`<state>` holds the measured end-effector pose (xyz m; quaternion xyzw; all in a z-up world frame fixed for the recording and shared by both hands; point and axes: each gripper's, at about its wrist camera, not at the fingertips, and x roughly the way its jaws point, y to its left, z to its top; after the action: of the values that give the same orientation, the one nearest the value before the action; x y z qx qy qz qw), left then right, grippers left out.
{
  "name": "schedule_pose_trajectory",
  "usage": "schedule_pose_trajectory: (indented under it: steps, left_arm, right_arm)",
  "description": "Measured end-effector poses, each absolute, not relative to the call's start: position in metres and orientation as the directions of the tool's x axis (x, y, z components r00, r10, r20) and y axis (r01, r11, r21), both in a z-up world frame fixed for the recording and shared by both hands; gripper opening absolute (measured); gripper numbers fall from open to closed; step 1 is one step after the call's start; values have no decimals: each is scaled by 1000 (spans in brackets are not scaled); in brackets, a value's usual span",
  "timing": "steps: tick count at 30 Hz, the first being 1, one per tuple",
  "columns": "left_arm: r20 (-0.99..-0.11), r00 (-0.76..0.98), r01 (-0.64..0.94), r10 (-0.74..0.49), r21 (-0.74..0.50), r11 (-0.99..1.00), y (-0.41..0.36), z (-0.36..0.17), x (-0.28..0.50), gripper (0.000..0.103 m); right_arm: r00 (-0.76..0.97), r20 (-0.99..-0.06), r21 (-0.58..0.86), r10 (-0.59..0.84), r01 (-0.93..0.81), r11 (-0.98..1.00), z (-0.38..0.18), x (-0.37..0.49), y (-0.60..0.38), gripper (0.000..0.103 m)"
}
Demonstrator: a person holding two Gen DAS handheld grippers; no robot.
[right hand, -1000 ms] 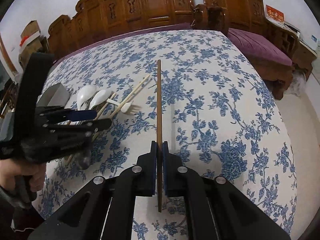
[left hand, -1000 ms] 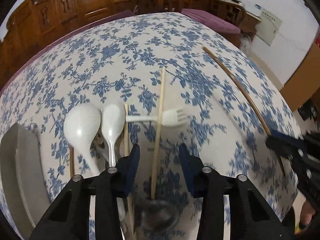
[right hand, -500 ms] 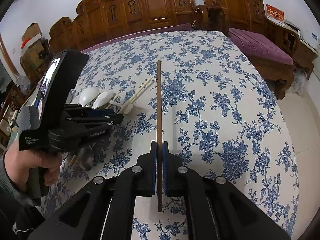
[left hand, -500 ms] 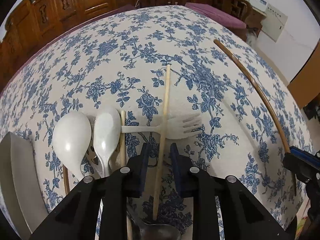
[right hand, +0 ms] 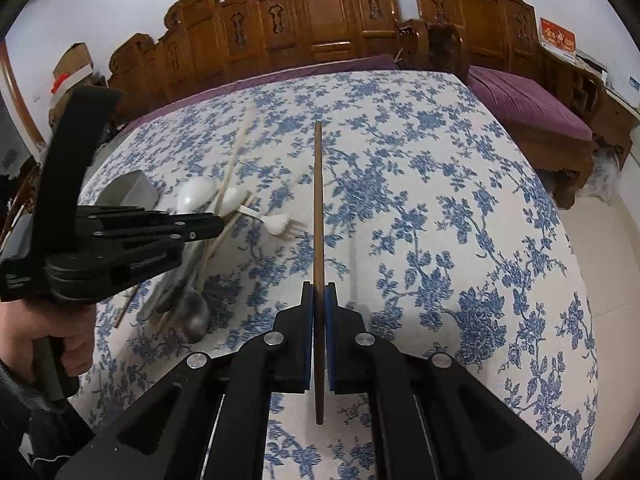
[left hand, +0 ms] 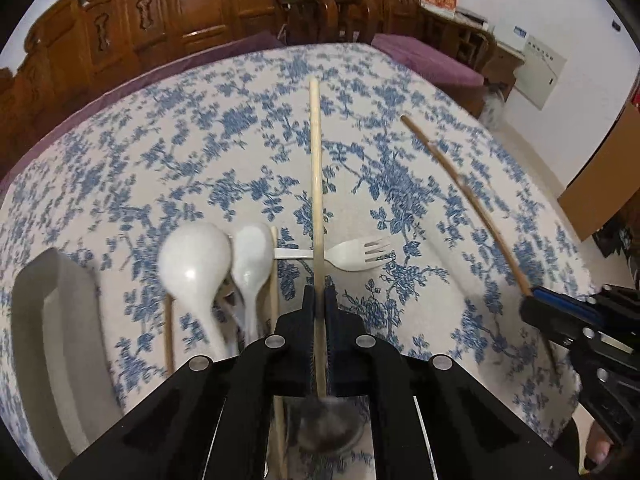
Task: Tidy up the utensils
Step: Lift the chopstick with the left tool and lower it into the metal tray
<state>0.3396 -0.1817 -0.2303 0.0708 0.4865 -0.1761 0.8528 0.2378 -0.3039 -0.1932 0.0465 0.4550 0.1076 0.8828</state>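
My left gripper (left hand: 319, 300) is shut on a pale wooden chopstick (left hand: 316, 168) and holds it tilted up over the utensil pile. My right gripper (right hand: 319, 296) is shut on a dark brown chopstick (right hand: 318, 208) above the tablecloth; it also shows in the left wrist view (left hand: 464, 196). On the cloth lie two white spoons (left hand: 196, 264), a white plastic fork (left hand: 352, 254), another pale chopstick (left hand: 274, 280) and a metal spoon (right hand: 192, 312). The left gripper also shows in the right wrist view (right hand: 216, 226).
A grey rectangular container (left hand: 52, 340) stands at the left of the pile, also in the right wrist view (right hand: 128, 194). The blue floral tablecloth (right hand: 440, 220) covers the table. Carved wooden chairs (right hand: 304, 20) and a purple bench (right hand: 528, 104) stand behind.
My left gripper closed on the pale chopstick and lifted its far end off the cloth. My right gripper kept holding the dark chopstick, nearly still.
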Motion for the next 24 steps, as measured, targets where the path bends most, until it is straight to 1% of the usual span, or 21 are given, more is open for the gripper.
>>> schedule_pose_trajectory:
  steps: [17,24]
  left_arm:
    - [-777,563,358,-282,-78,931,-136,-168,306,4]
    - [-770,588,330,-247,-50,943,-93,-151,290,4]
  right_arm:
    - [594,-747,192,299,-237,952,-163,224,-264,7]
    - [592,-741,204,318,-253,946,-154,227,-238,7]
